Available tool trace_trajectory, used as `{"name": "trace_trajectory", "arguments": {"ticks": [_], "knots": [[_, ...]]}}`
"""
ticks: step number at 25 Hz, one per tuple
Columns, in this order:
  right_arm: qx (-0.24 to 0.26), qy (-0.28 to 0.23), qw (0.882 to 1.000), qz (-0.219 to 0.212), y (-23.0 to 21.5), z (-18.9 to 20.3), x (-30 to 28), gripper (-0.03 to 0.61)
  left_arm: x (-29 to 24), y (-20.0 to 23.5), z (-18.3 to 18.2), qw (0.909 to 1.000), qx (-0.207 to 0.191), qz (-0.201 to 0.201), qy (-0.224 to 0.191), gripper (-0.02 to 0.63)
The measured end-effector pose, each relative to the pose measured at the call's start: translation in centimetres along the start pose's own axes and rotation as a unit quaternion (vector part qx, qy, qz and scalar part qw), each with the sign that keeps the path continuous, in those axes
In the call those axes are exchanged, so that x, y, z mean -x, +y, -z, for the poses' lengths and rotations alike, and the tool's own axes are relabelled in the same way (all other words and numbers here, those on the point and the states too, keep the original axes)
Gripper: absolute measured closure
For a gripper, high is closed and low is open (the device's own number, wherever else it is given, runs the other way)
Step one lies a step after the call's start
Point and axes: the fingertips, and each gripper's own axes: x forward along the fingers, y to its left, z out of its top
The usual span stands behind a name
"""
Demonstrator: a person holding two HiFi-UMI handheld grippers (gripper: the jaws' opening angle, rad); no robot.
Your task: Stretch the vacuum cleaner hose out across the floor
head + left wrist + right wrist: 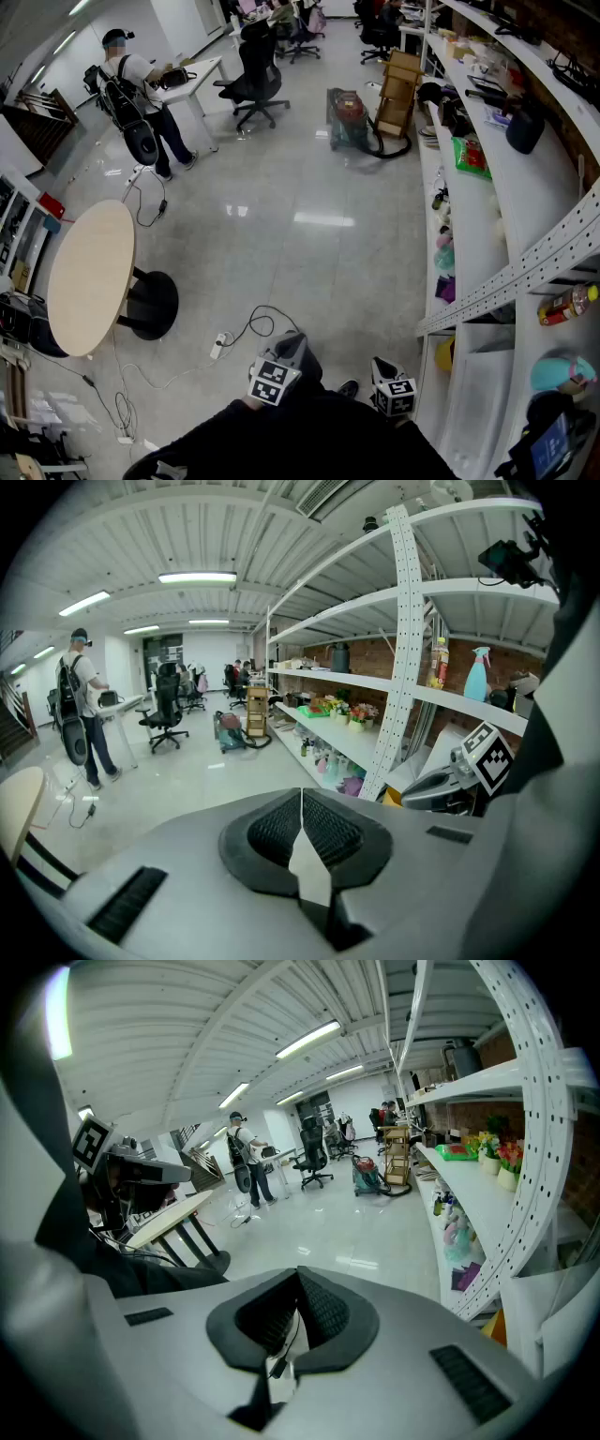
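Note:
The green and red vacuum cleaner stands far across the floor beside the shelving, with its black hose looped on the floor next to it. Both show small in the left gripper view as vacuum cleaner and hose, and in the right gripper view as vacuum cleaner. My left gripper and right gripper are held close to my body, far from the vacuum. The left gripper is shut with nothing in it. The right gripper is shut and empty too.
White shelving with bottles and toys runs along the right. A round table stands at the left, with a power strip and cables on the floor near it. A person with a backpack, an office chair and a wooden stool are farther back.

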Motion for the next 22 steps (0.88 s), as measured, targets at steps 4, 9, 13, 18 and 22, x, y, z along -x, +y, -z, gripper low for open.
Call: {"name": "trace_trajectory", "arguments": {"ticks": [4,9,13,18,22], "knots": [[0.024,0.007,0.999,-0.027,-1.4,1.4,-2.2,0.565,-0.5,0.1,0.4,0.9994,-0.011,-0.031,0.009,0.591],[0.048,0.009,0.997,-0.059,-1.2,0.6,-4.8,0.565,-2.8,1.2,0.8,0.9993,0.006,-0.032,0.020,0.591],[0.054,0.028,0.997,-0.055,-2.6,-1.4,-6.9,0.565,-6.1,3.0,-0.9,0.9997,0.013,-0.021,0.008,0.591],[0.037,0.017,0.999,-0.031,-4.0,-7.4,-11.7,0.565,-9.5,9.0,-3.4,0.9990,0.037,-0.016,-0.018,0.591],[0.066,0.013,0.998,0.003,-4.8,-12.5,-15.5,0.565,-12.4,14.7,-4.2,0.9968,0.078,-0.009,-0.016,0.591]]}}
